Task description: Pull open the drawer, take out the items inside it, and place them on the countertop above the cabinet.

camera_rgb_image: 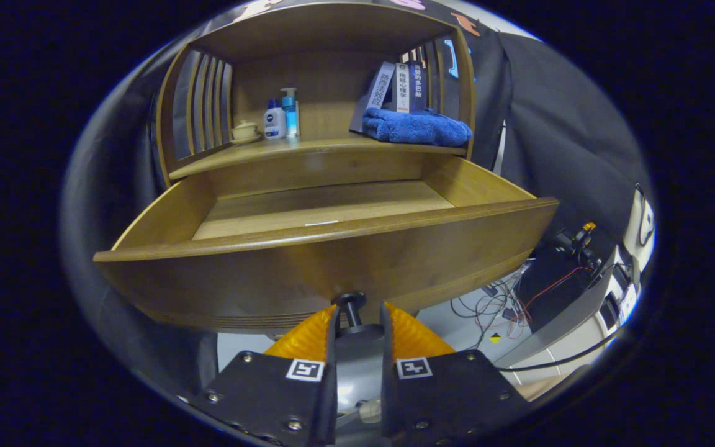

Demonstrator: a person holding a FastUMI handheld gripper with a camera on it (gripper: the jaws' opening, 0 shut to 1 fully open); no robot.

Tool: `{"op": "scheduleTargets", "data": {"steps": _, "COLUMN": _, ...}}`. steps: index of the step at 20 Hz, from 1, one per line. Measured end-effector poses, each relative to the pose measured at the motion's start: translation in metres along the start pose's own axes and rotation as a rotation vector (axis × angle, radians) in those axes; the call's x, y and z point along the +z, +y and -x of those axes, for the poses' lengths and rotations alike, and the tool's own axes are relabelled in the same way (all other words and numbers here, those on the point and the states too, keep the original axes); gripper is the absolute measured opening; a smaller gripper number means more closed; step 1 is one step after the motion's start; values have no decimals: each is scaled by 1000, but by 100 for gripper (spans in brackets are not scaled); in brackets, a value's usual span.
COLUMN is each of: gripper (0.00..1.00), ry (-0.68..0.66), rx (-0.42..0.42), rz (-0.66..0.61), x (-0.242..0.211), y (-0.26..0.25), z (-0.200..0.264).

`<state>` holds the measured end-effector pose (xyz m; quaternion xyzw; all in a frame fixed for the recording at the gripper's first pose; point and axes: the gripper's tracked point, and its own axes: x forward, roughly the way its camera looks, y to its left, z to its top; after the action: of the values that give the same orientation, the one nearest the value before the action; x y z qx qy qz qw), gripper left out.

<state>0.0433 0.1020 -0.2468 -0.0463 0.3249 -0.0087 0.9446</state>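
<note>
Black cloth walls close in around a wooden cabinet point(320, 81) whose drawer point(332, 261) stands pulled well out toward the near side. At the drawer's front, the gripper point(357, 326) has its fingers drawn close on either side of the small dark knob point(350, 304), and they appear to be clamped on it. The pulling step looks done or nearly so. The drawer's floor, as far as it can be seen, is bare wood with one thin pale strip point(321, 223) lying near the front; nothing bulkier is visible, though the near corner behind the front panel is hidden. On the countertop point(308, 148) above, a blue towel point(416, 127) lies at the right in front of leaning books point(398, 87), while two bottles point(282, 115) and a small lidded cup point(245, 131) stand at the far left. Next, by this reading, the fingers must let go of the knob, rise over the front panel and reach down for whatever is inside. Cables point(494, 304) trail across the floor at the right.
</note>
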Motion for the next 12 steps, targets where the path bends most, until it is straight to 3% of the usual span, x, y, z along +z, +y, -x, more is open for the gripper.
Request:
{"op": "scheduleTargets", "data": {"steps": 3, "gripper": 45, "ry": 12, "rx": -3, "rz": 29, "x": 6, "y": 0, "z": 6}}
{"op": "scheduleTargets", "data": {"steps": 9, "gripper": 45, "ry": -139, "rx": -73, "rz": 17, "x": 81, "y": -16, "z": 43}}
{"op": "scheduleTargets", "data": {"steps": 12, "gripper": 49, "ry": -151, "rx": -105, "rz": -18, "x": 116, "y": -15, "z": 44}}
